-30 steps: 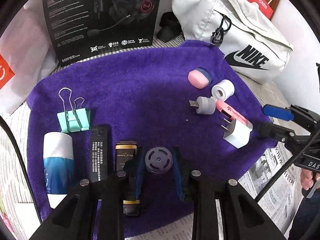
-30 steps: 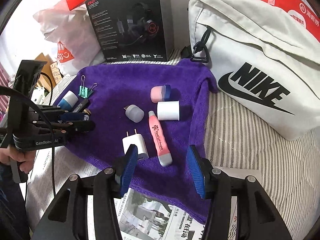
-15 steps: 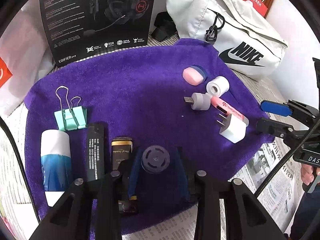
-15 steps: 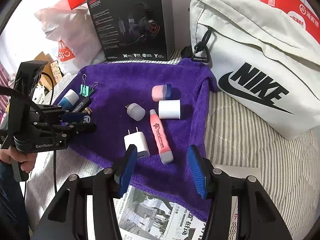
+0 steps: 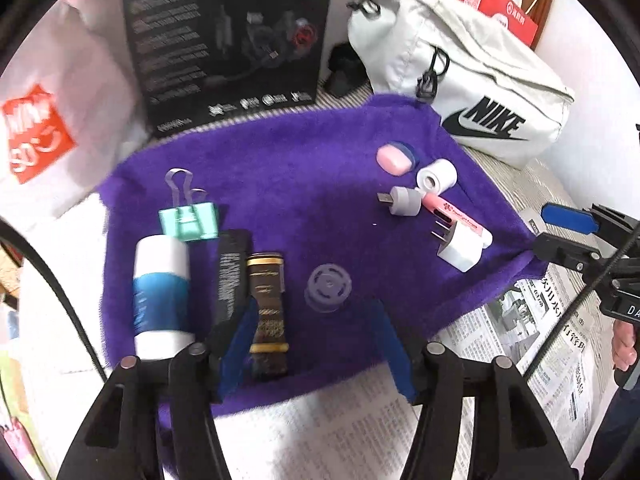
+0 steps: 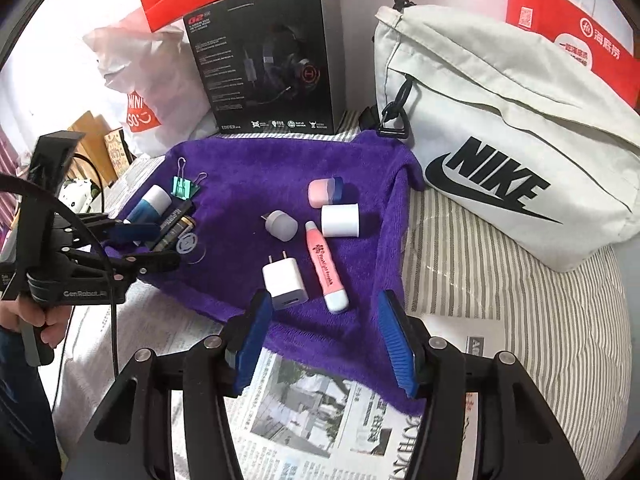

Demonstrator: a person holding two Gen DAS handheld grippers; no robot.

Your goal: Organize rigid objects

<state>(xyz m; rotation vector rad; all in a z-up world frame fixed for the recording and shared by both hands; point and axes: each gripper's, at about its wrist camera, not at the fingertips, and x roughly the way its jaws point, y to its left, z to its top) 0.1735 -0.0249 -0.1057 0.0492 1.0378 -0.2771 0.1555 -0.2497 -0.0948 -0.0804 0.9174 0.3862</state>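
Small items lie on a purple towel (image 5: 304,184). A row at its left holds a teal binder clip (image 5: 188,220), a white-and-blue tube (image 5: 162,280), a black bar (image 5: 232,276) and a brown-gold case (image 5: 268,304). A round translucent grey cap (image 5: 328,286) lies beside the row, just ahead of my left gripper (image 5: 316,320), whose jaws are opening with no pad on the cap. My right gripper (image 6: 324,300) hovers over the towel's near edge, its jaws opening and gripping nothing. Just beyond it lie a white charger plug (image 6: 285,280) and a pink pen (image 6: 326,268).
A grey USB light (image 6: 282,226), a white cylinder (image 6: 340,220) and a pink-and-blue capsule (image 6: 325,191) lie further back. A black headset box (image 6: 268,60) and a white Nike bag (image 6: 500,152) stand behind the towel. Newspaper (image 6: 304,408) covers the striped bedding in front.
My left gripper's jaws spread away from the round cap and drew back a little. The cap stays on the towel. My right gripper's jaws widened slightly and it kept its place.
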